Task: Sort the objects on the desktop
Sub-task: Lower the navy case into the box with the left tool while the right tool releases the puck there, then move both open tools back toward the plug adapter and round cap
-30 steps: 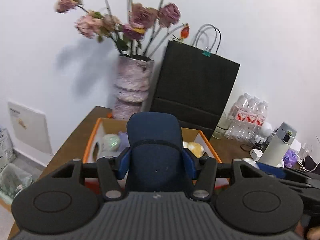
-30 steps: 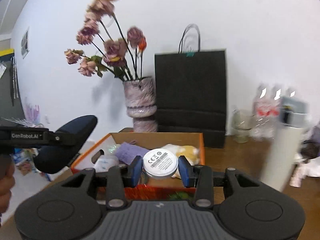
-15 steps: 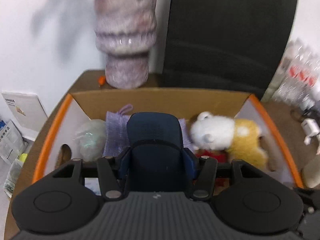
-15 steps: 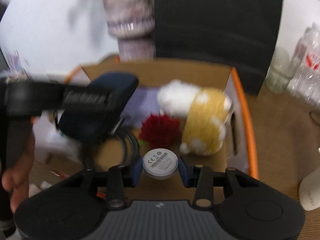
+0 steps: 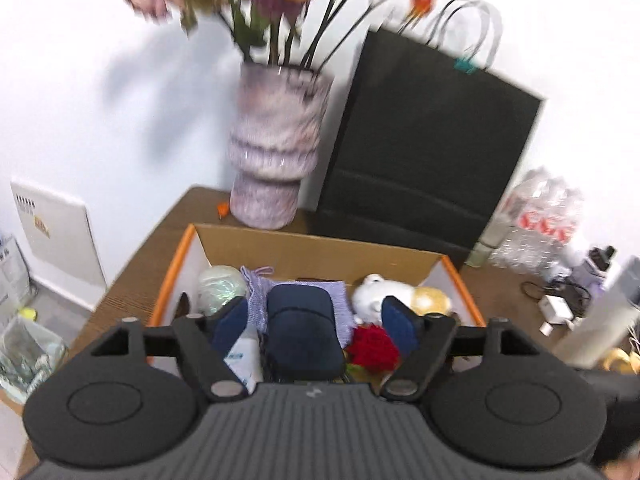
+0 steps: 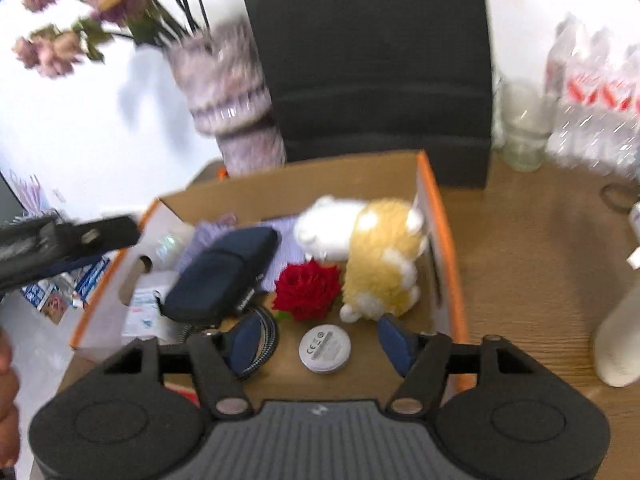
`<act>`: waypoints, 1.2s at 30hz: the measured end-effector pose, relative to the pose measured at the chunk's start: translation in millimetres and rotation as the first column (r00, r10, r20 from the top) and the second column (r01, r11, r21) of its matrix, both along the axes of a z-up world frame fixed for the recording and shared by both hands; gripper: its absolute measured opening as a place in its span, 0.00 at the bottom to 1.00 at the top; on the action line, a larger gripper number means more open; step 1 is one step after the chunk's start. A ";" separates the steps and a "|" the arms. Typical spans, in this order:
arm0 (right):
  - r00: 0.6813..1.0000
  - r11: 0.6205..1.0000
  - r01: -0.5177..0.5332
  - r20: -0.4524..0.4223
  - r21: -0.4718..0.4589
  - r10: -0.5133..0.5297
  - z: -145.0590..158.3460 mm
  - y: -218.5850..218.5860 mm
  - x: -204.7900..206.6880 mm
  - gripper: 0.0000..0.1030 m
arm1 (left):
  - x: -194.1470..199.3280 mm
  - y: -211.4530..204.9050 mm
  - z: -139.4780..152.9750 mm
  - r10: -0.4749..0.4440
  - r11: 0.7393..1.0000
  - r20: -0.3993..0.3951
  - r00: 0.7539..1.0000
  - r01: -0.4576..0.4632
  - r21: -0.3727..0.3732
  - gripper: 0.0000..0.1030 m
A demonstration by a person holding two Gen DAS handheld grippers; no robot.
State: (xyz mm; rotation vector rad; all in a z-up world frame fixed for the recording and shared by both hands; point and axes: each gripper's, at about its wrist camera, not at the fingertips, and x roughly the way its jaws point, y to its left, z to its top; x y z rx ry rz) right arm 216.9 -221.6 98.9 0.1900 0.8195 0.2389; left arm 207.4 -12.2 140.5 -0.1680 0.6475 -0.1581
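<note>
Both grippers have just let go. The right gripper (image 6: 318, 342) stands wide open and empty above the near end of the cardboard box (image 6: 440, 216); the small white disc (image 6: 325, 350) it was clamping half a second ago now lies flat on the box floor between the spread fingers, touching neither. The left gripper (image 5: 314, 320) is likewise spread wide and empty, and the dark blue pouch (image 5: 302, 330) it carried now rests in the box, tilted over a coiled cable (image 6: 266, 342) and a purple cloth (image 5: 260, 298).

Just past the disc sit a red rose (image 6: 310, 296) and a yellow-and-white plush toy (image 6: 380, 264), the toy against the box's right wall. Behind the box stand a vase (image 5: 276, 152) of flowers and a black paper bag (image 5: 424, 152).

Two items look delivered. A white bottle (image 6: 622, 336) and other clutter remain out on the tabletop (image 6: 528, 264), likely the next pickups.
</note>
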 end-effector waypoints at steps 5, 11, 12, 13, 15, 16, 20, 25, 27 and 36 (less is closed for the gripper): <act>0.997 0.999 0.033 0.067 -0.011 -0.033 19.3 -16.9 -41.8 0.81 | -73.1 13.7 7.0 0.048 0.996 0.116 0.992 -0.056 0.067 0.89; 0.954 0.997 0.069 0.294 -0.036 -0.055 10.1 -13.0 -126.4 0.99 | -150.1 23.5 -28.9 0.115 0.986 0.154 0.981 -0.132 0.099 0.98; 0.947 0.997 0.062 0.318 -0.042 -0.046 6.2 -9.9 -140.1 1.00 | -162.2 22.6 -35.7 0.119 0.986 0.159 0.980 -0.135 0.098 0.98; 0.942 0.997 0.054 0.334 -0.047 -0.036 1.8 -6.6 -151.9 1.00 | -176.2 21.5 -41.6 0.113 0.987 0.169 0.979 -0.131 0.097 0.98; 0.936 0.998 0.044 0.351 -0.051 -0.024 -8.8 -0.9 -176.4 1.00 | -201.4 17.2 -55.9 0.105 0.989 0.191 0.976 -0.123 0.084 0.99; 0.935 0.998 0.051 0.354 -0.043 -0.033 -14.3 0.2 -188.4 1.00 | -212.8 14.9 -63.4 0.091 0.991 0.191 0.977 -0.107 0.074 0.99; 0.937 0.998 0.068 0.342 0.017 -0.069 -37.6 -0.7 -225.4 1.00 | -246.9 1.8 -82.2 0.016 0.992 0.163 0.987 -0.037 0.122 0.99; 0.945 0.995 0.094 0.314 0.016 -0.094 -48.1 -2.7 -252.2 1.00 | -269.1 0.5 -86.3 -0.003 0.991 0.182 0.983 -0.022 0.135 1.00; 0.943 0.994 0.108 0.316 0.009 -0.106 -49.5 -1.6 -262.3 1.00 | -274.9 4.6 -85.8 0.008 0.993 0.185 0.983 -0.030 0.115 1.00; 0.935 0.995 0.073 0.351 -0.062 -0.047 -42.6 13.1 -297.7 1.00 | -299.4 23.4 -87.7 0.042 0.995 0.174 0.984 -0.058 0.083 0.96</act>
